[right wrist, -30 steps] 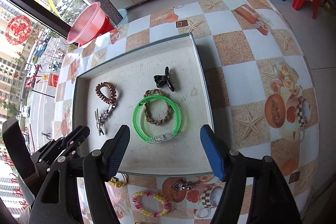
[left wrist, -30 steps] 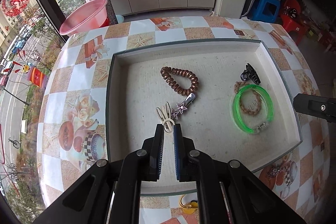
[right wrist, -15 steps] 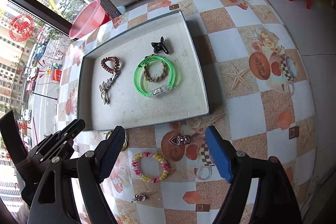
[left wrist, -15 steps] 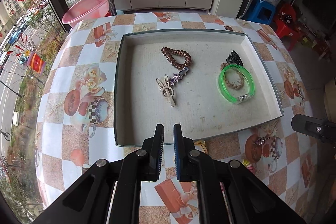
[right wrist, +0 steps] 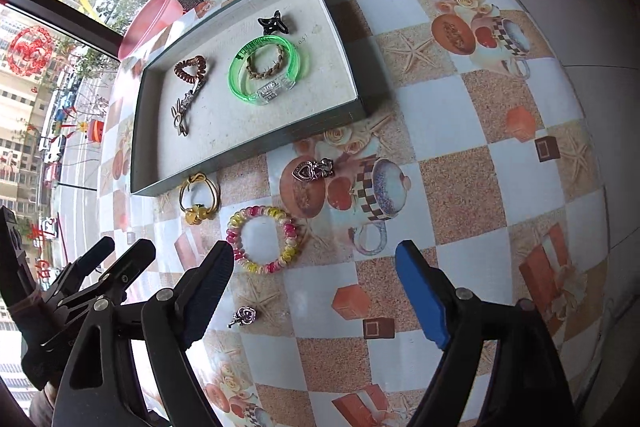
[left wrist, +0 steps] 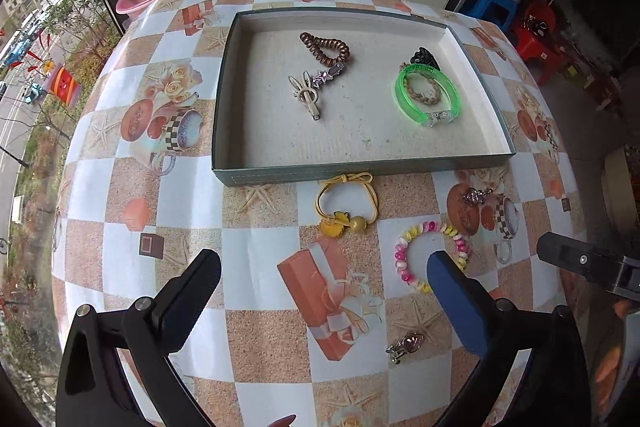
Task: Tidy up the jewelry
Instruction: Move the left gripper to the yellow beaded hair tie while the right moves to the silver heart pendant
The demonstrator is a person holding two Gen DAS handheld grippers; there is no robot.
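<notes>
Left wrist: five tray (left wrist: 472, 163) pieces, four outside

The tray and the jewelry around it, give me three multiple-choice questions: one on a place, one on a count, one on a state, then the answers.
1. Where does the yellow hair tie lie?
A. in the tray
B. on the table, against the tray's near wall
C. in the pink basin

2. How many pieces lie inside the tray?
A. three
B. eight
C. six

3. How do the jaws of the left gripper stand?
A. wide open, empty
B. shut on the beaded bracelet
C. shut on nothing

Answers: 1 B, it sits on the tablecloth just outside the wall. 2 C, coil tie, two clips, claw clip, green bangle, braided band. 3 A, a wide gap with only table between them.
</notes>
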